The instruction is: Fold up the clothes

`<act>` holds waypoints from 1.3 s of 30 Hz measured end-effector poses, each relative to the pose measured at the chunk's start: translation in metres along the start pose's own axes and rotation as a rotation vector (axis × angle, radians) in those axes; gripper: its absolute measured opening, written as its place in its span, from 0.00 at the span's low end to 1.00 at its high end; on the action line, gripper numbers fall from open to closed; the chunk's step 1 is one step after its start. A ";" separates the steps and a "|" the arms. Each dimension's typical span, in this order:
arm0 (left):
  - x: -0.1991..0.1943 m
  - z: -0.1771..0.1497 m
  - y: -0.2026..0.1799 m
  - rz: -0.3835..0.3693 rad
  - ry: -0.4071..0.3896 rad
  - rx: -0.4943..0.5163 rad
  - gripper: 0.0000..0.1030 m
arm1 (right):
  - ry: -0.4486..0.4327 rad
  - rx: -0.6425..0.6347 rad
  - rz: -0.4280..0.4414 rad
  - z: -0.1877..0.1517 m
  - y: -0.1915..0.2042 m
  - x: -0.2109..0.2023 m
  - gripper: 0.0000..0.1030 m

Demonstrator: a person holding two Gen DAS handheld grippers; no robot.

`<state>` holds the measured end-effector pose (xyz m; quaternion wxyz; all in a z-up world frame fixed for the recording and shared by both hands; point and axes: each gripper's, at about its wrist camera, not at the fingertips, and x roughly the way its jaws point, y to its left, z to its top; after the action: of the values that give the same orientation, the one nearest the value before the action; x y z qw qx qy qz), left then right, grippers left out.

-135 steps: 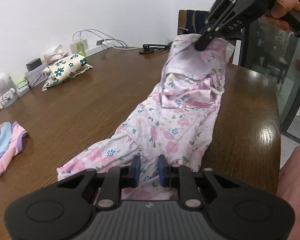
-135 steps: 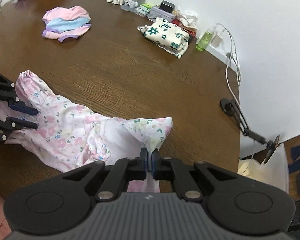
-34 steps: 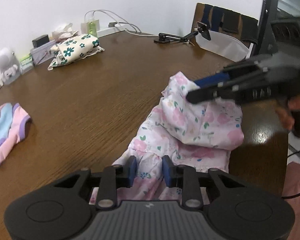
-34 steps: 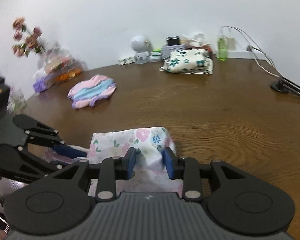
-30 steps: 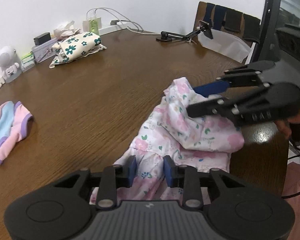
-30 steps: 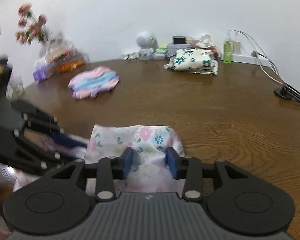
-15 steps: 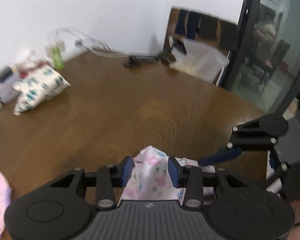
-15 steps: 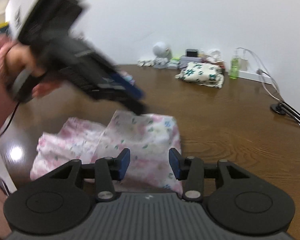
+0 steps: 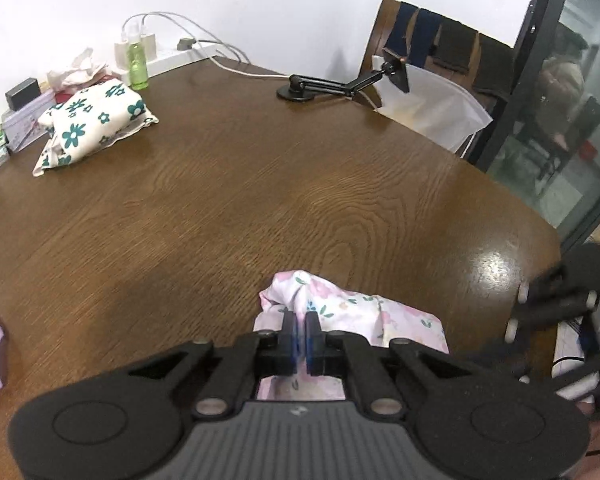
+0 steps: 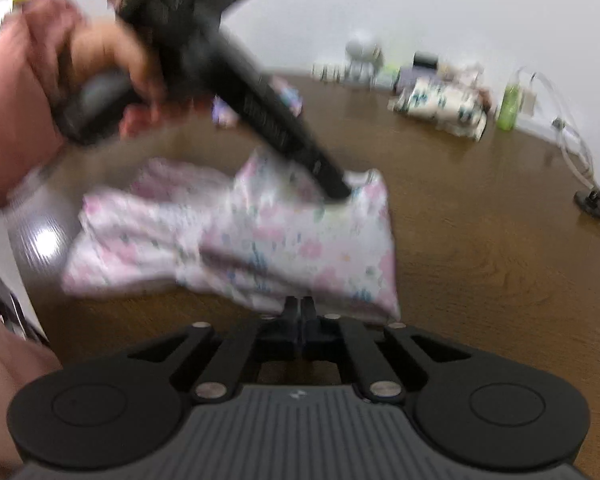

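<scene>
My left tongs (image 9: 300,330) are pinched on the far corner of the pink floral cotton garment (image 10: 292,236), bunched on the brown wooden bench (image 9: 260,200); my right tongs (image 10: 299,307) are closing at its near edge, long axis running leftward.

**Brown bench against a white wall**

A dark wooden bench (image 9: 260,184) with a rounded edge fills the room's middle, its grain glossy, with a bright patch of light reflected near its right edge. A plain white wall (image 9: 260,4) stands behind it. At the far right a wooden chair (image 9: 432,40) stands beside a dark-framed glass door (image 9: 572,112).
</scene>
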<state>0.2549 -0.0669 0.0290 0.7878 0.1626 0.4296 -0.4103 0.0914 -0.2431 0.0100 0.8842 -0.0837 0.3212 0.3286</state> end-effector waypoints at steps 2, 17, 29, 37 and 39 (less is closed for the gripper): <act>-0.001 0.001 -0.001 0.001 0.003 0.010 0.05 | -0.043 -0.044 -0.046 0.001 0.000 -0.010 0.32; 0.002 0.007 -0.006 0.112 0.015 0.009 0.00 | 0.136 -0.663 -0.060 -0.002 0.027 0.019 0.01; -0.022 0.023 -0.004 -0.063 -0.055 -0.052 0.42 | 0.097 -0.646 -0.086 -0.018 0.028 -0.016 0.29; 0.028 0.037 -0.040 0.017 0.091 0.089 0.03 | 0.119 -0.676 -0.060 -0.021 0.030 -0.004 0.02; 0.027 0.035 -0.042 0.037 0.086 0.092 0.02 | 0.102 -0.702 -0.062 -0.021 0.032 -0.007 0.01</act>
<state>0.2490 -0.1270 0.0314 0.7677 0.2240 0.4408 -0.4077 0.0560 -0.2297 -0.0002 0.7939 -0.4085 0.2296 0.3875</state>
